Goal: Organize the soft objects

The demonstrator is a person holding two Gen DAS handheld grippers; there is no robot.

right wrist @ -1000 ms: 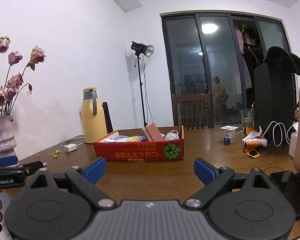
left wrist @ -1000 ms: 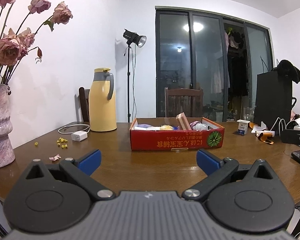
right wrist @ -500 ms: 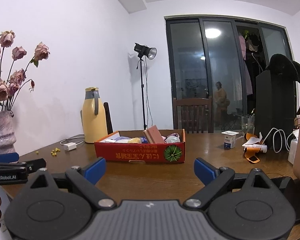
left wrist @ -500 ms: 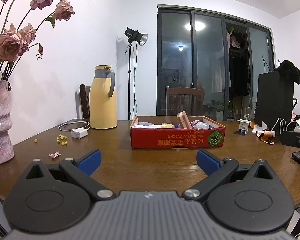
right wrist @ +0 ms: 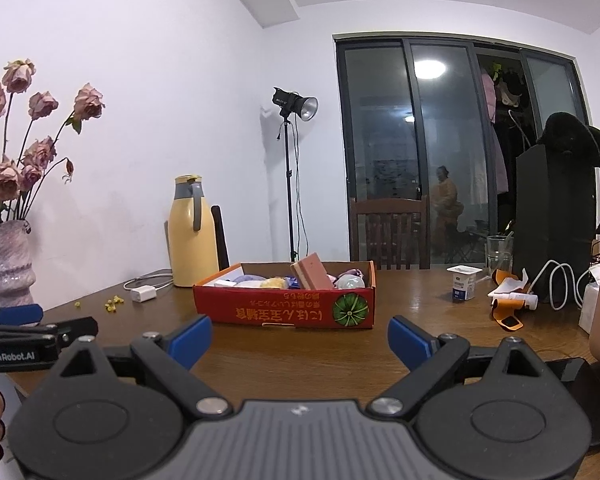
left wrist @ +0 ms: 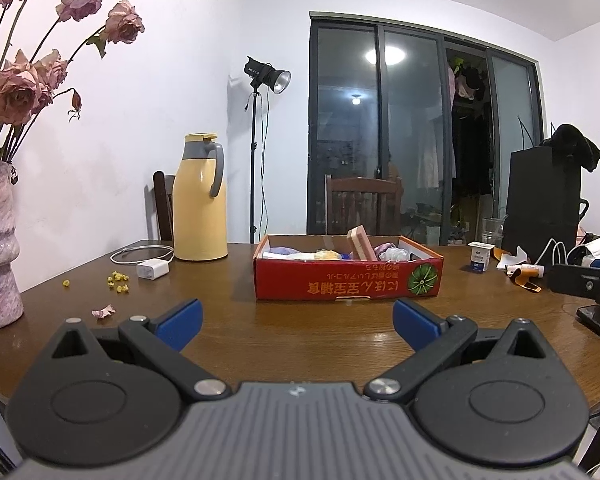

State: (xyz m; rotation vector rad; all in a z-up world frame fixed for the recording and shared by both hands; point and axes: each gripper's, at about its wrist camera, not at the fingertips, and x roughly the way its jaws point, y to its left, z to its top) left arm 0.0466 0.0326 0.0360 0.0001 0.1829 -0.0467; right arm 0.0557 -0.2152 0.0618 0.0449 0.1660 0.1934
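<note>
Left wrist view: left tool [left wrist: 296, 322] gapes wide, empty; red cardboard box [left wrist: 348, 280] at 12 o'clock, yellow thermos [left wrist: 199, 200] at 10. Right tool [right wrist: 299, 338] likewise wide, bench [right wrist: 412, 320] bare between.

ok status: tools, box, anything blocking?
Left tool open, empty. Right tool open, empty. Red box ahead on table, soft items inside. Nothing blocking.

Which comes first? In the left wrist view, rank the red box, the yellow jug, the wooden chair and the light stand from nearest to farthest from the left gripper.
From the left gripper, open over the table edge:
1. Red box, straight ahead on the table.
2. Yellow jug, farther back on the left.
3. Wooden chair, behind the table's far edge.
4. Light stand, by the back wall; its order against the chair is too close to call.
</note>
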